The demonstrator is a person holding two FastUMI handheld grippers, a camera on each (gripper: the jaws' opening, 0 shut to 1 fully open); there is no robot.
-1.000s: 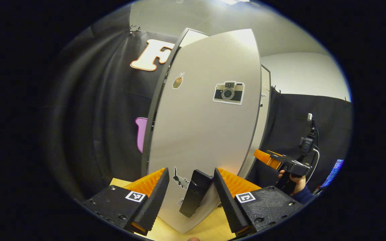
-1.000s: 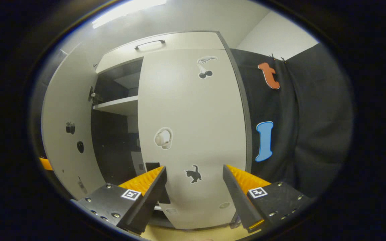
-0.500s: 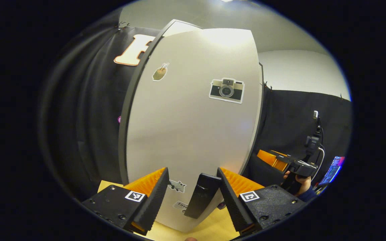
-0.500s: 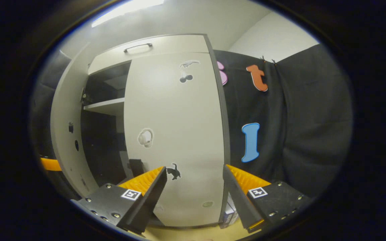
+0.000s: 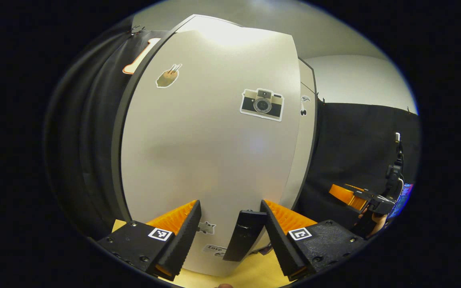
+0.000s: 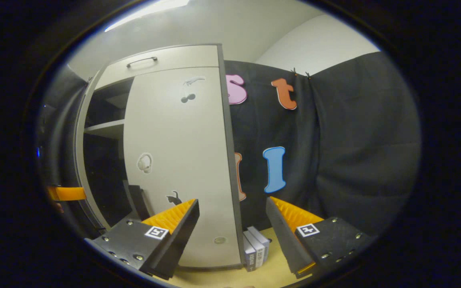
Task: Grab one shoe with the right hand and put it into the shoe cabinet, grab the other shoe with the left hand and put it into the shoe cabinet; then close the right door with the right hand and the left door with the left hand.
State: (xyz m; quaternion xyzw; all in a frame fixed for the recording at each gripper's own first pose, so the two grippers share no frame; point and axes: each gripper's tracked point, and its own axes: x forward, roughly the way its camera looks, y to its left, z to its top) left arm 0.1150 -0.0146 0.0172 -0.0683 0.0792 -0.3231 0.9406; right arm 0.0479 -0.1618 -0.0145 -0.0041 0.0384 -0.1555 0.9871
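The shoe cabinet's left door (image 5: 210, 152), pale with a camera sticker, stands close in front of my left gripper (image 5: 230, 204) in the left gripper view. That gripper is open, and the door's black handle (image 5: 244, 236) sits between its fingers, close to the right one. In the right gripper view the right door (image 6: 182, 160) lies shut against the cabinet. The left door's edge (image 6: 79, 152) stands slightly ajar, with a narrow dark gap and a shelf (image 6: 104, 129) behind it. My right gripper (image 6: 232, 202) is open and holds nothing, off to the right of the cabinet.
Some small books (image 6: 254, 250) stand on the wooden surface (image 6: 270, 272) against the cabinet's right side. Black cloth walls hang around the cabinet. The right gripper (image 5: 358, 196), held by a hand, shows far right in the left gripper view.
The left door has swung further towards the cabinet, with my left gripper following it. My right gripper has turned to the right, away from the shut right door.
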